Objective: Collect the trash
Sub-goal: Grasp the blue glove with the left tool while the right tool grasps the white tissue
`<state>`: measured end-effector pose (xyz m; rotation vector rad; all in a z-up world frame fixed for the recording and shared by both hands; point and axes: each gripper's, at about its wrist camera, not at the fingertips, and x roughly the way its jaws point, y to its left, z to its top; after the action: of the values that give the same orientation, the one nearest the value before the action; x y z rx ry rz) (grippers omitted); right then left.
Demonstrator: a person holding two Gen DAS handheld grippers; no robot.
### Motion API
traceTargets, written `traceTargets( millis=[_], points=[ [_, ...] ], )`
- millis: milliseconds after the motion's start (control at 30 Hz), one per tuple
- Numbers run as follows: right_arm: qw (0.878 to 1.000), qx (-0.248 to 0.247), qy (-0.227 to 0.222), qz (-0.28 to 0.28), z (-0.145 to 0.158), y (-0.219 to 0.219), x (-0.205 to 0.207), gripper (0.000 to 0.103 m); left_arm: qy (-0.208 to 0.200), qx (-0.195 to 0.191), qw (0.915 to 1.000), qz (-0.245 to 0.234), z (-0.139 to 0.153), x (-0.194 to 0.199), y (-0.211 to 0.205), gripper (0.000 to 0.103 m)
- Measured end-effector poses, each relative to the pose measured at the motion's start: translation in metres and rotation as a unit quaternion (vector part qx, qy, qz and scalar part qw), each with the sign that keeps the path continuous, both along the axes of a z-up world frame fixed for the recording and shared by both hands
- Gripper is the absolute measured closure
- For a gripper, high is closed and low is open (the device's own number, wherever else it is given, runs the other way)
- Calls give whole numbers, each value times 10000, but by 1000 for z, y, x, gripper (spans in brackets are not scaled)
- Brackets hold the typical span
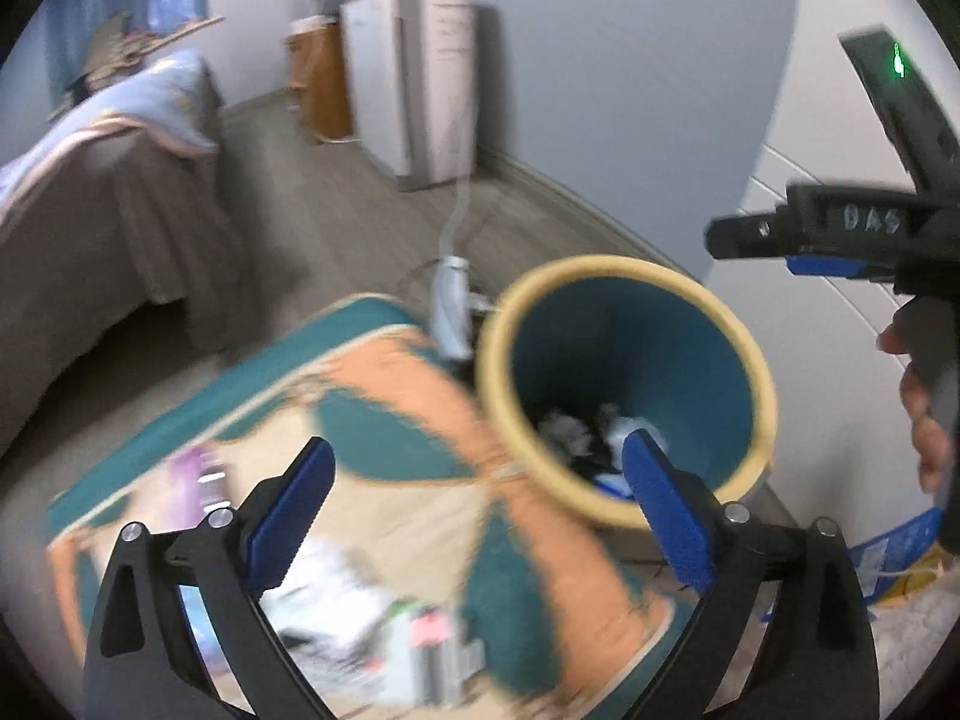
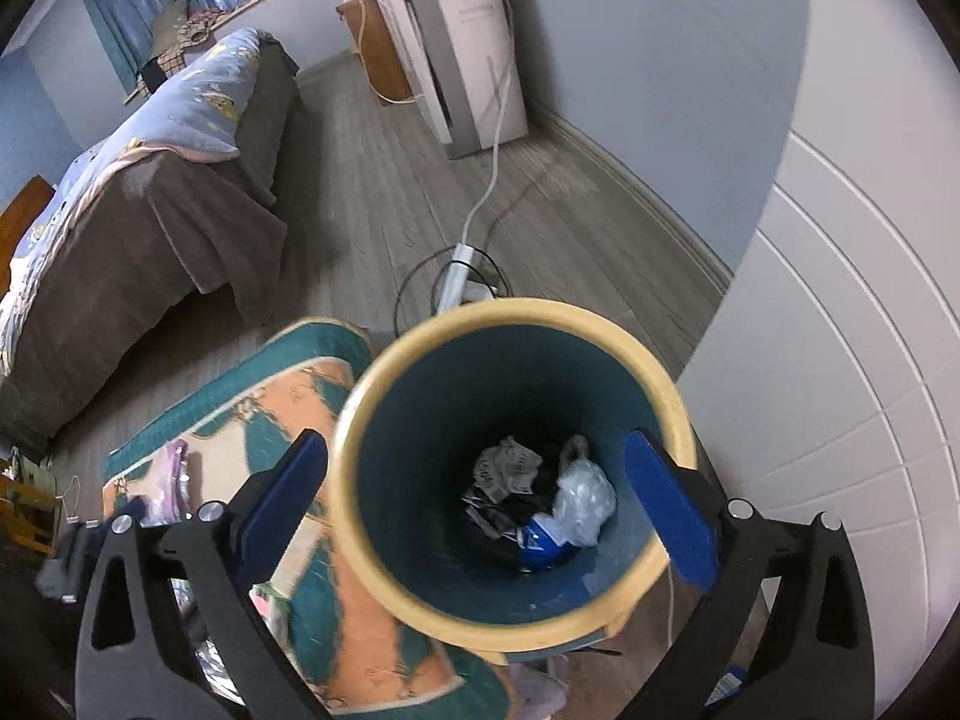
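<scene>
Right wrist view looks down into a round bin (image 2: 384, 420) with a cream rim and a teal inside, filling the lower middle of the frame. At its bottom lies trash (image 2: 540, 495): crumpled grey paper, a clear plastic bag, something dark and a blue piece. The right gripper (image 2: 480, 510) hangs above the bin's mouth with its blue-padded jaws spread wide, one to each side of the opening, and nothing between them. Left of the bin lies a teal and orange rug (image 2: 336, 600), with a pink wrapper (image 2: 171, 480) near its left edge. A bed (image 2: 150, 228) with a brown cover fills the left side, a white appliance (image 2: 468, 42) stands at the upper middle, and a power strip (image 2: 459, 276) lies on the wooden floor (image 2: 372, 180) just beyond the bin.

Left wrist view is blurred. The left gripper (image 1: 480, 510) also stands wide open and holds nothing; its right pad shows in front of the bin's (image 1: 498, 360) mouth, its left pad over the rug (image 1: 390, 420). Loose litter (image 1: 342, 612), white and pink, lies on the rug at the lower middle. At the right edge a hand (image 1: 924, 420) grips the other tool's handle.
</scene>
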<state>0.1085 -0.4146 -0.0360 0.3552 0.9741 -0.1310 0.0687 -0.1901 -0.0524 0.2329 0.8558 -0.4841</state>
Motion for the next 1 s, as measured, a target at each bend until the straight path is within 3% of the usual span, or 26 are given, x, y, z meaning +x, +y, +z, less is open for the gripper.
traceTargets(
  millis=[133,267,433,533,600,767,900,1000],
  points=[
    [9996,-170,-165,178,15,33,4,6,-117,84,9977,656,35,-3,69,6],
    [9980,-349,-116,512,20,74,9,6,-110,-67,9879,1545,56,-7,142,5],
    [9938,-598,-105,928,22,125,11,6,-163,-71,9725,2320,52,-13,211,5],
    [9888,-287,-459,1394,28,151,7,6,-102,26,9649,2623,40,-9,239,5],
    [9873,-175,-606,1459,30,163,5,6,-101,123,9636,2667,37,-8,247,5],
    [9846,-778,-410,1509,27,201,11,6,-16,156,9620,2726,27,-6,270,5],
    [9873,-695,-548,1317,24,210,12,6,15,229,9643,2640,16,-4,282,5],
    [9882,-648,-258,1365,5,219,20,6,139,256,9663,2559,3,-3,287,5]
  ],
)
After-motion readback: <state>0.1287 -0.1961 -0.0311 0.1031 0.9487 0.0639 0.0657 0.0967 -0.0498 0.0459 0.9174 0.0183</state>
